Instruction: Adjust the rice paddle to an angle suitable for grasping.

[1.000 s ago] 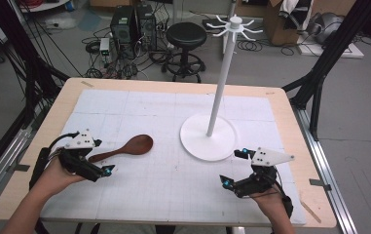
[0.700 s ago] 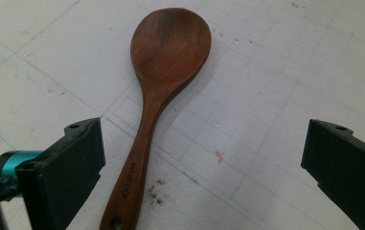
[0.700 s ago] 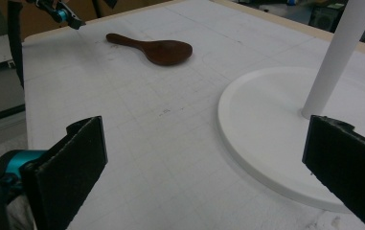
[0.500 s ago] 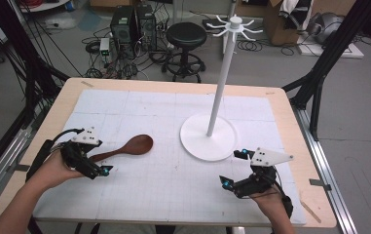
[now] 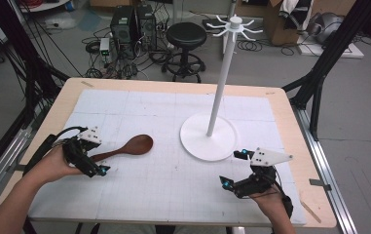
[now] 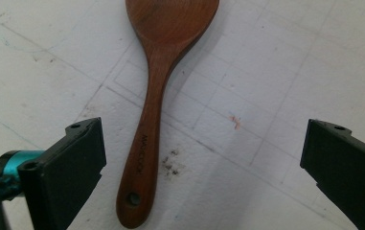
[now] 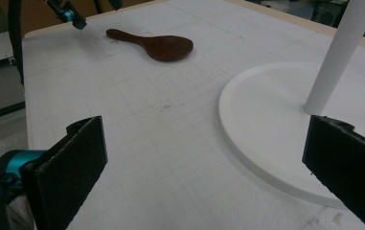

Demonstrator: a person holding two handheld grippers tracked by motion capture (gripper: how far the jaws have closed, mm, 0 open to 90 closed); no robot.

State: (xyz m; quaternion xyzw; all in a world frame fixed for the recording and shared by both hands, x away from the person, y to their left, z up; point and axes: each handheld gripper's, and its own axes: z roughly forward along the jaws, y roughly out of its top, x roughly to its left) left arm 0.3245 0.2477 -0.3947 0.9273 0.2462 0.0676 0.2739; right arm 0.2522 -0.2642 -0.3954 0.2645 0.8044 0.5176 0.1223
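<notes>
The wooden spoon (image 5: 124, 147) lies flat on the tabletop (image 5: 173, 87), left of the white hanging stand (image 5: 208, 141). The left hand-held gripper (image 6: 197, 163) straddles its handle, jaws spread, likely lining up a pinch. The right hand-held gripper (image 5: 235, 168) waits spread beside the stand's base.

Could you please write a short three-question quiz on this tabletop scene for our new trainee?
1. True or false: the left gripper is shut on the wooden spoon.
2. Which part of the spoon lies between the left gripper's jaws: A the bowl, B the handle end with the hole, C nothing?
3. What stands beside the right gripper on the white mat?

Key: 1 false, its jaws stand wide apart. 2 B. 3 the white hook stand on its round base.
</notes>
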